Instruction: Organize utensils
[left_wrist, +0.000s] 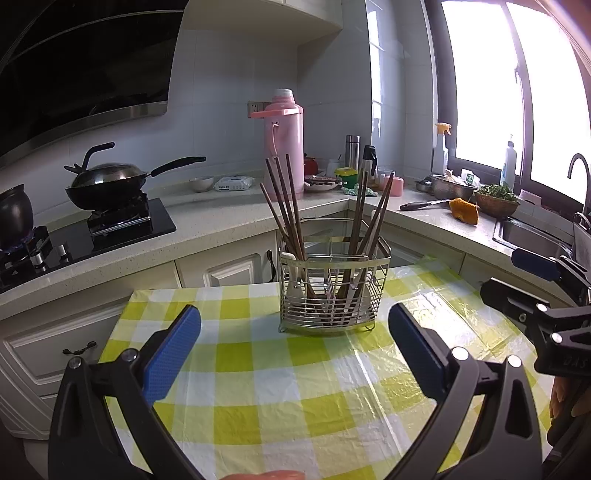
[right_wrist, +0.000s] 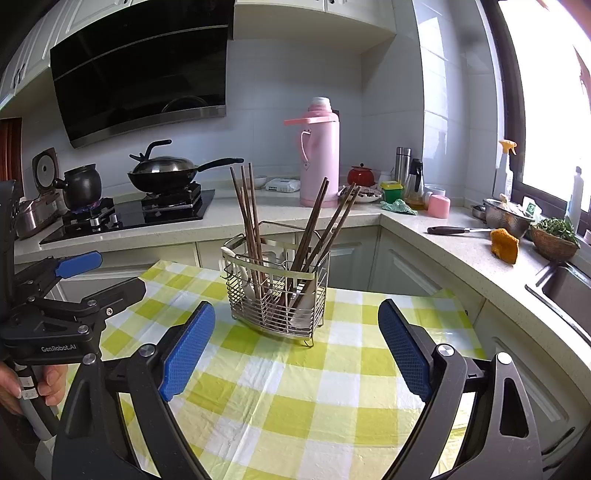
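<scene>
Left tongs (left_wrist: 294, 334): You are holding these low over the bench with the blue pads spread wide. They are pinching nothing.
Right tongs (right_wrist: 296, 326): You are holding these spread wide too, and they are pinching nothing. In the left view they are showing at 3 o'clock, well apart from the rack.
Wire rack (left_wrist: 333, 291): It is standing upright on the bench, straight ahead at 12 o'clock from both tongs. It is sitting near the far edge of the cloth.
Chopsticks (left_wrist: 284, 201): One brown bunch is leaning toward 11 o'clock in the left side of the rack. Another bunch (left_wrist: 373, 218) is leaning toward 1 o'clock in the right side.
White utensils (right_wrist: 242, 273): White handles are standing in the rack among the sticks. You cannot tell what kind they are.
Bench (left_wrist: 258, 406): A green and white checked cloth is covering it, with shiny clear plastic on top.
Behind the bench: A pink flask (right_wrist: 319, 151) is standing on the kitchen counter at 12 o'clock. A black wok (right_wrist: 166, 173) is sitting on the stove at 10 o'clock.
</scene>
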